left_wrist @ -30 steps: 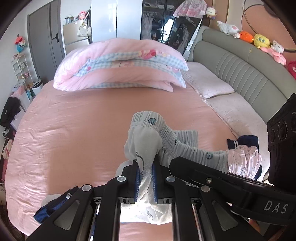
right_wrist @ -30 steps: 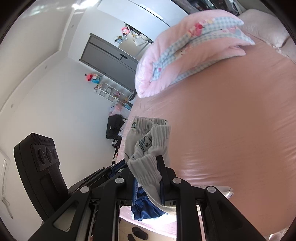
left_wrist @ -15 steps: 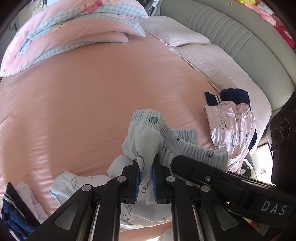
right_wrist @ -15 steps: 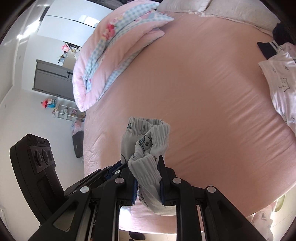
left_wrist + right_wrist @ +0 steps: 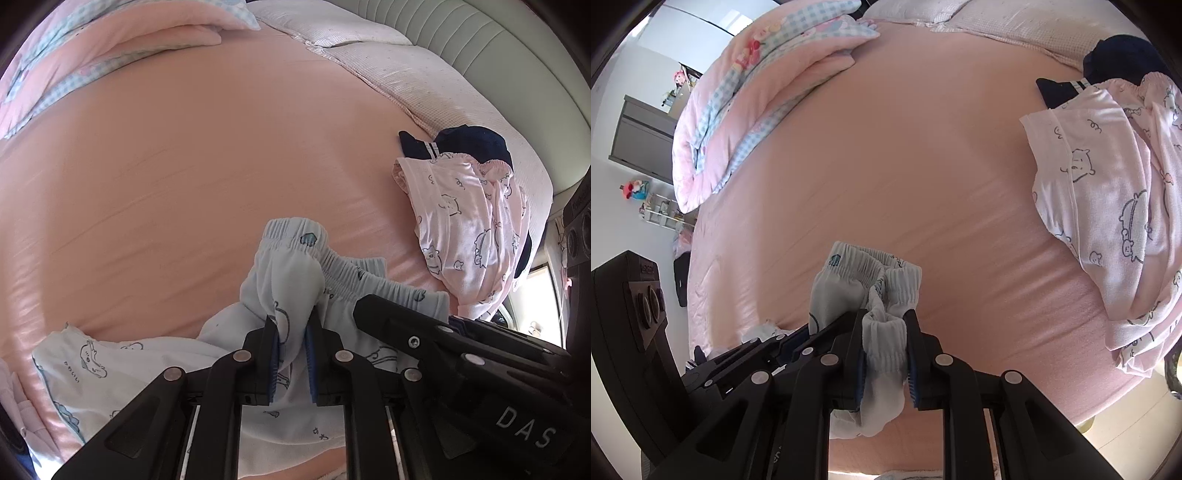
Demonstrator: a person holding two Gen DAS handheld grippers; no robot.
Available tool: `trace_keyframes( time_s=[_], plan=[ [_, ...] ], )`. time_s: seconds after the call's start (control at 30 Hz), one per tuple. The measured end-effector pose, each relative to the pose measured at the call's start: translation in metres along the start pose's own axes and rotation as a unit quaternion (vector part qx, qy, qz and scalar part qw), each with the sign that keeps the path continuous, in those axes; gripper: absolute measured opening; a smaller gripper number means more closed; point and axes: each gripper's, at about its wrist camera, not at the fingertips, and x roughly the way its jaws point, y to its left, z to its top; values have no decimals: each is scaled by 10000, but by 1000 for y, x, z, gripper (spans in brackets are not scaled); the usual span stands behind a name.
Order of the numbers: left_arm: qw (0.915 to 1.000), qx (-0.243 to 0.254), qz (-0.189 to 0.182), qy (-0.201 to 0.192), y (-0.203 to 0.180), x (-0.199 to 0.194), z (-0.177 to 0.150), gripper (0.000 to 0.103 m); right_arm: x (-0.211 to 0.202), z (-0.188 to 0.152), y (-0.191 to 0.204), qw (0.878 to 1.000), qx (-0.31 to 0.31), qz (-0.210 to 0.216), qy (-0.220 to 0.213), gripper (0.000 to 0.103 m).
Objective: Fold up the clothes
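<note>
While both claws pinch one garment, the scene reads as follows.

Left claw (image 5: 291, 347): clamped on the pale blue pants (image 5: 284, 280), just below the gathered waistband, cloth bunched between the blue pads (image 5: 272, 363).
Right claw (image 5: 884, 354): clamped on the same pants (image 5: 849, 280) further along the waistband; a thick fold fills the gap between its pads (image 5: 911, 373).
Pants: waistband lifted between the two claws, which sit close side by side; in the left view the right claw's black frame crosses just beside the band. One leg (image 5: 96, 373) with small cartoon prints trails down and lies on the bed near its front left edge.
Bed (image 5: 207, 155): pink sheet, bare across the middle, smooth with faint creases.
Pink pyjamas (image 5: 465, 229): crumpled heap with bear prints at the right edge of the bed, well apart from the pants, partly hanging over the side.
Navy garment (image 5: 469, 142): under and behind the pink pyjamas, touching them, white stripes at one corner.
Duvet (image 5: 764, 88): folded, pink with blue check, at the far left of the bed.
Pillows (image 5: 402, 70): pale, along the far right edge against the grey headboard (image 5: 491, 48).
</note>
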Motion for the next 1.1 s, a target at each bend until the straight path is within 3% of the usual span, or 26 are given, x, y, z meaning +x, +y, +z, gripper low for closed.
trace_keyframes(
  time_s=[0.13, 0.3, 0.37, 0.5, 0.57, 0.63, 0.7, 0.73, 1.1],
  plan=[
    [9997, -66, -165, 195, -3, 15, -5, 21, 4, -2, -12, 9999, 7, -141, 91, 18],
    [9998, -65, -130, 118, -5, 9, -7, 34, 5, -1, -27, 9997, 168, -138, 116, 18],
    [9998, -70, -173, 109, -4, 3, -7, 41, 3, 2, -26, 9993, 31, -359, 85, 18],
    [9998, -163, -124, -85, 7, -13, -13, 75, -8, 3, -21, 9968, -284, -750, -24, 18],
    [9992, -300, -146, -197, 15, -22, -18, 77, -14, 3, -17, 9956, -398, -850, -83, 18],
    [9981, -458, -202, -357, 25, -34, -24, 77, -18, 1, -15, 9949, -481, -885, -111, 26],
    [9967, -619, -214, -483, 35, -44, -29, 77, -23, -1, -12, 9944, -522, -906, -138, 71],
    [9958, -698, -202, -555, 39, -50, -32, 77, -27, -3, -9, 9942, -532, -917, -197, 77],
    [9832, -1522, -201, -988, 88, -100, -90, 78, -64, -32, 33, 9866, -1158, -1116, -271, 77]
  ],
)
